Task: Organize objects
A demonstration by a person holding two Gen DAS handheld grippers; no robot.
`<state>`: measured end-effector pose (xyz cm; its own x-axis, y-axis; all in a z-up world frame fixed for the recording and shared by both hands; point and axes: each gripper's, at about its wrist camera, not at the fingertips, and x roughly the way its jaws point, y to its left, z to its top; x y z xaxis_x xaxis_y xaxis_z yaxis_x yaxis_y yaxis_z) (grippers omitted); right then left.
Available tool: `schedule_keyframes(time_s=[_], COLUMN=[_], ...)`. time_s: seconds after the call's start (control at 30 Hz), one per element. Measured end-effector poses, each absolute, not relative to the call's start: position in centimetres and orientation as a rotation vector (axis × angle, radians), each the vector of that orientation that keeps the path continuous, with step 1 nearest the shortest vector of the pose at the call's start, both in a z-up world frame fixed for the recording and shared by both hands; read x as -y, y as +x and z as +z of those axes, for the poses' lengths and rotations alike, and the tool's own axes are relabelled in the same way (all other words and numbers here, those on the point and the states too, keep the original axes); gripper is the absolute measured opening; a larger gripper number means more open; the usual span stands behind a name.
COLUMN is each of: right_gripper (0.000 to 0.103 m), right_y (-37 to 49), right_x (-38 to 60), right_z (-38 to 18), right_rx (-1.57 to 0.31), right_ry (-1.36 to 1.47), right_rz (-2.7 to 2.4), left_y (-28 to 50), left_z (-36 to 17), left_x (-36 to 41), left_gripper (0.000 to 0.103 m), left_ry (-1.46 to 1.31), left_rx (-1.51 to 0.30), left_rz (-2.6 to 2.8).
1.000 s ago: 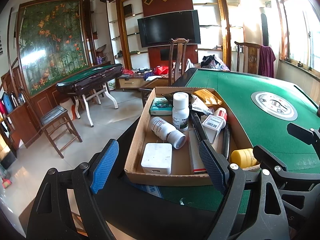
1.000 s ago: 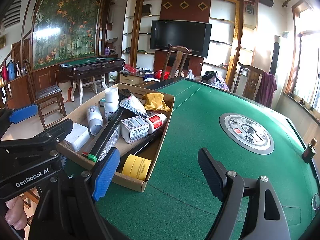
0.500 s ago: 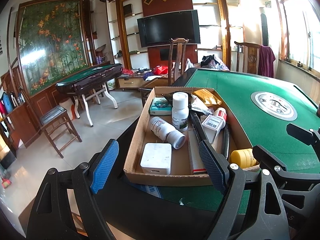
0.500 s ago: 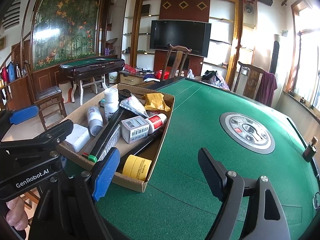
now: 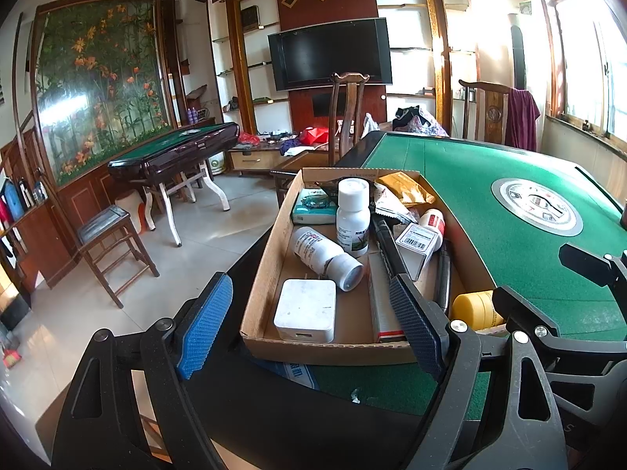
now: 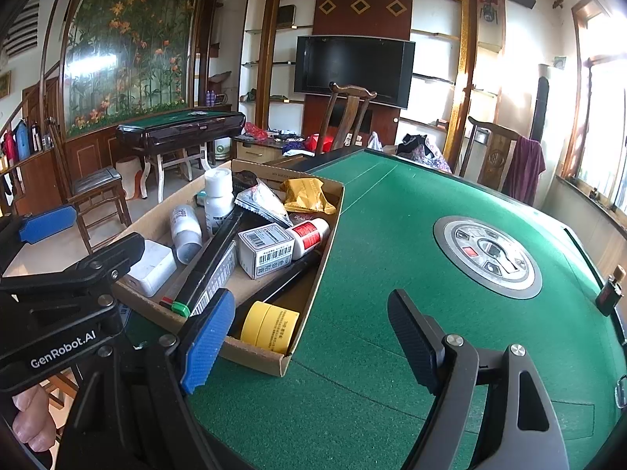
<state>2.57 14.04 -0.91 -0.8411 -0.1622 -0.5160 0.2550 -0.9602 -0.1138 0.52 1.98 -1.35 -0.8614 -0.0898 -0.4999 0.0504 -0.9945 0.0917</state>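
Note:
A shallow cardboard box sits at the near left corner of the green table. Inside lie a white square charger, a white bottle on its side, an upright white bottle, a small barcoded carton, a red-labelled tube, a yellow tape roll, a long black stick and foil packets. My left gripper hovers open just before the box's near edge. My right gripper hangs open over the felt beside the box.
A round control panel is set in the table's middle. A small dark item rests at the right edge. Wooden chairs stand behind the table, a second game table and a stool at the left. A hand holds the left gripper.

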Motion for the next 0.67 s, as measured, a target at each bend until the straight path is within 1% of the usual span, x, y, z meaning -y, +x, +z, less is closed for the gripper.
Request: schedule_keyframes(time_s=[0.33,0.67], right_gripper=[0.081,0.081], right_y=[2.67,2.7], right_x=[-13.8,-13.78], right_z=[-1.03,-1.06], right_rx=[-0.254,-0.251], right_ry=[0.761,0.763], right_rz=[-2.811,-2.811], left_y=[0.15,0.56], left_z=[-1.68,-1.59], left_x=[-1.66,-1.65], left_gripper=[0.084,0.083], left_ry=[0.853,0.814], left_rx=[0.09,0.102], left_rz=[-2.947,-2.945])
